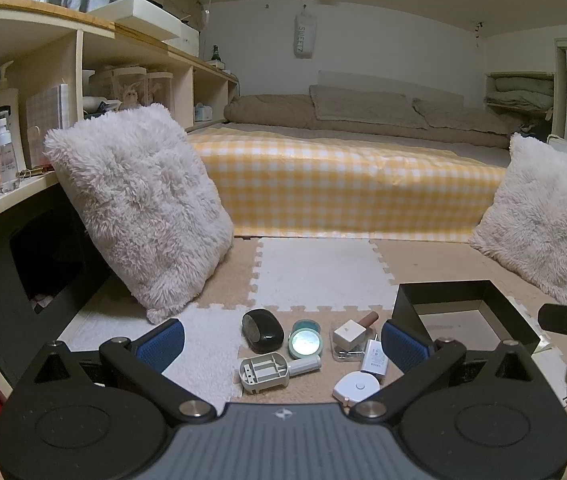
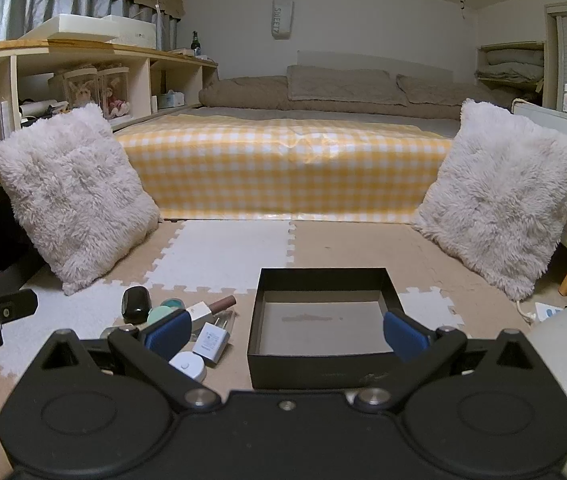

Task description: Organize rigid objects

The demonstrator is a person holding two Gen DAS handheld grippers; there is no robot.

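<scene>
A bedroom floor of beige and white puzzle mats (image 2: 223, 252) runs up to a low bed under a yellow checked cover (image 2: 283, 168); a fluffy white cushion (image 1: 139, 208) leans at the shelving, another (image 2: 499, 196) at the far side; the left hand-held gripper (image 1: 283, 344) hangs with fingers spread wide over a cluster of small things: a black oval case (image 1: 263, 330), a round teal tin (image 1: 304, 338), a white charger plug (image 1: 373, 358), a white tape measure (image 1: 357, 386); just beside them sits the empty black box (image 2: 323, 368), with the right hand-held gripper (image 2: 285, 332) spread wide above its near wall.
</scene>
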